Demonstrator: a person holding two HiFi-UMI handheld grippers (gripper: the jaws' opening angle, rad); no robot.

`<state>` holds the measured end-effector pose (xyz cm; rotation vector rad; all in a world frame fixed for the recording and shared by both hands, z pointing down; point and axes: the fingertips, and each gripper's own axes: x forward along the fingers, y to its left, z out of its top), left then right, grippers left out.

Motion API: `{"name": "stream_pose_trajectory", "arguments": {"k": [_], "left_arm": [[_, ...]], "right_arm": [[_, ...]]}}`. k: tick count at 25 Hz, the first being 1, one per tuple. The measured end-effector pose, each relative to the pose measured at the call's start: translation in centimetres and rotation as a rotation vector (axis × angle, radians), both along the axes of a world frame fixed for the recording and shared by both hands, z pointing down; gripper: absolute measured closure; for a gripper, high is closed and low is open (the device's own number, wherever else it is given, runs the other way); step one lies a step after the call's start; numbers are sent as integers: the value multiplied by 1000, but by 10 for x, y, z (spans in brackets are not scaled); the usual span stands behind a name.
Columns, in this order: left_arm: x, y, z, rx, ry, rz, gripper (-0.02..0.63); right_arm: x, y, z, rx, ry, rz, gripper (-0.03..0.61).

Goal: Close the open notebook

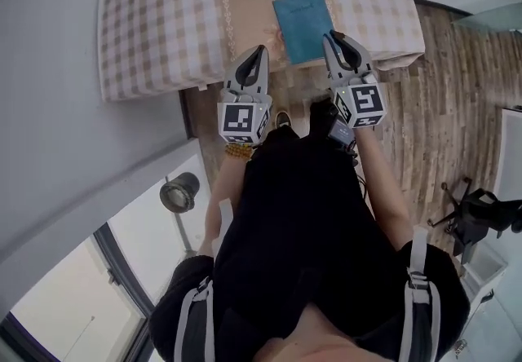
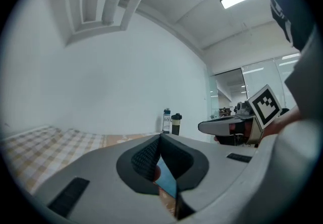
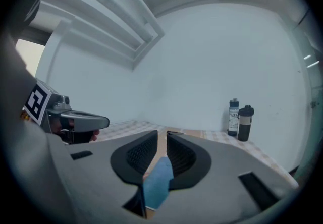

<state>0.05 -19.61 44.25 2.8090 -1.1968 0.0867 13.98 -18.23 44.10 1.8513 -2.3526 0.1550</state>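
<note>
Notebook (image 1: 303,24) blue, seemingly closed; left hand-held gripper (image 2: 160,137) pressed together, right hand-held gripper (image 3: 162,134) slightly spread.

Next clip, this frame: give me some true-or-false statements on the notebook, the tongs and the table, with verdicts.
1. The blue notebook lies closed on the tablecloth. True.
2. The left tongs stand wide open. False: their tips meet.
3. The right tongs clamp the notebook. False: a narrow gap shows between their tips, and nothing is gripped.
4. A bottle and a dark flask stand side by side at the tablecloth's far edge. True.
5. The tablecloth is plain white. False: it is checked, with a tan strip down the middle.
</note>
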Motion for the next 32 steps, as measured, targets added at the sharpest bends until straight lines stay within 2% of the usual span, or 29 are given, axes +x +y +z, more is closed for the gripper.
{"name": "stream_pose_trajectory", "arguments": {"k": [5, 7, 9, 12, 20, 32], "left_arm": [[-3, -7, -53, 130, -3, -38, 611], [-2, -3, -66, 153, 7, -43, 611], [-1, 4, -75, 170, 17, -44, 611], [-1, 7, -73, 171, 13, -57, 611], [-7, 11, -50, 138, 4, -106, 611], [-7, 20, -25, 112, -22, -87, 611]], "right_arm": [[-17, 8, -49, 157, 11, -20, 517], [-23, 14, -58, 193, 13, -20, 517], [-27, 21, -65, 223, 23, -23, 569], [-33, 25, -69, 253, 29, -32, 572], [-37, 24, -48, 204, 60, -5, 572], [-59, 36, -27, 160, 53, -53, 574]]}}
